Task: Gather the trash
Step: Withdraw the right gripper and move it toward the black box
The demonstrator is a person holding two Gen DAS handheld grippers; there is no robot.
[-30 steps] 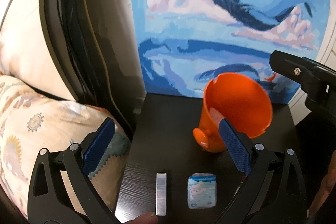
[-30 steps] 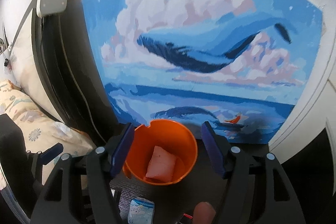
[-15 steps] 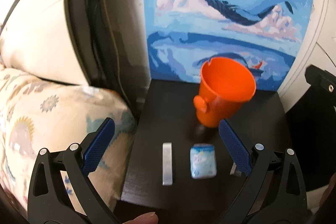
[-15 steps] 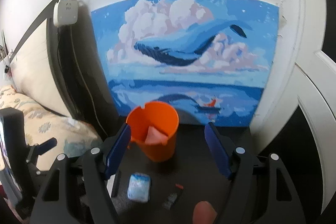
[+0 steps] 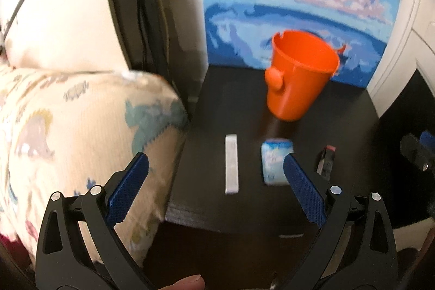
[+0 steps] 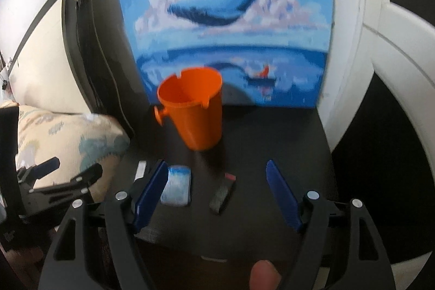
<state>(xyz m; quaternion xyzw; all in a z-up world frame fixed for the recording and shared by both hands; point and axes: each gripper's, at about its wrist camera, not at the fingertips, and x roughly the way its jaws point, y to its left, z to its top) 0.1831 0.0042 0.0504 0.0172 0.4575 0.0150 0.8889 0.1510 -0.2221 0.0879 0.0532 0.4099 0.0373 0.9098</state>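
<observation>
Dark table (image 6: 285,143) against a whale painting (image 6: 225,26), beside a patterned cushion (image 5: 81,132). Orange bucket (image 6: 194,113) stands upright at the back as the bin, its mouth free to take trash. In front of the bucket lie a white strip (image 5: 231,163), a blue-white packet (image 6: 176,188) and a dark red-tipped stick (image 6: 223,192), all apart. Left hand-held gripper (image 5: 214,190) and right hand-held gripper (image 6: 216,195) hover before the table, jaws spread wide, holding nothing, likely lining up a pick
</observation>
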